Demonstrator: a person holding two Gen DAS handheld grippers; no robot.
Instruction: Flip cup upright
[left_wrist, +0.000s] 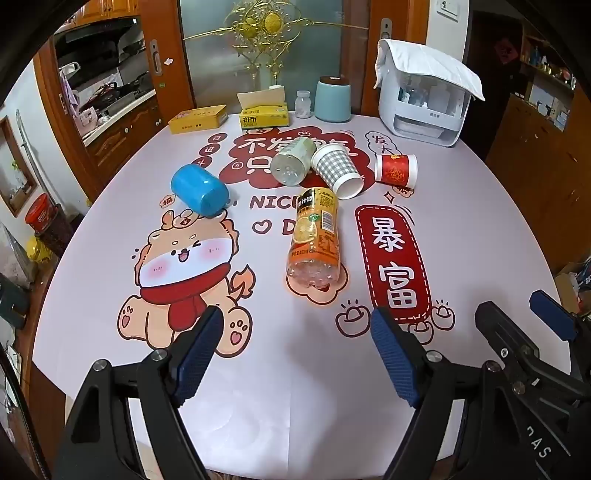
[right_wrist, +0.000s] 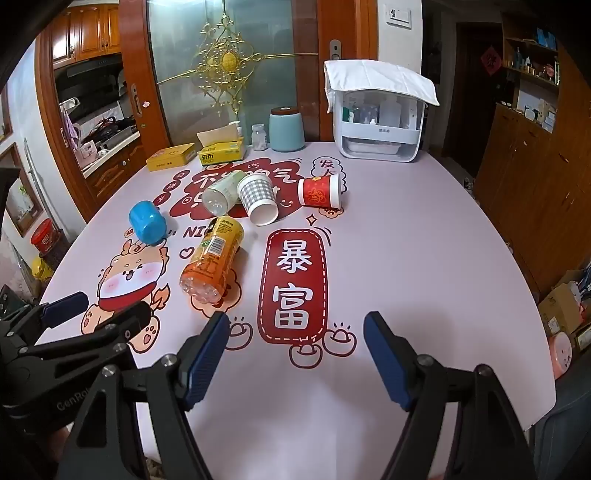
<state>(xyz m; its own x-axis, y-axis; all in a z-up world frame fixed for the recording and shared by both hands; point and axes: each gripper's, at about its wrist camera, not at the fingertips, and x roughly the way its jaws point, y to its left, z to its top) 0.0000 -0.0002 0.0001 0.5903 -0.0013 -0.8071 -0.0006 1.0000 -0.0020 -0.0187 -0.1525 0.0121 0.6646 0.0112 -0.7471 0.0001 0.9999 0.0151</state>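
Right gripper (right_wrist: 295, 354) gapes above table (right_wrist: 424, 258) (cups toppled beyond)

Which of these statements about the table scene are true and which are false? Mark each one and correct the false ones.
1. The blue cup stands upright. False: it lies on its side.
2. The orange juice bottle lies on its side on the table. True.
3. The left gripper is shut on the checked paper cup. False: its jaws are open and empty, well short of the cup.
4. The red paper cup lies on its side, apart from the checked paper cup. True.
5. The right gripper is open and holds nothing. True.
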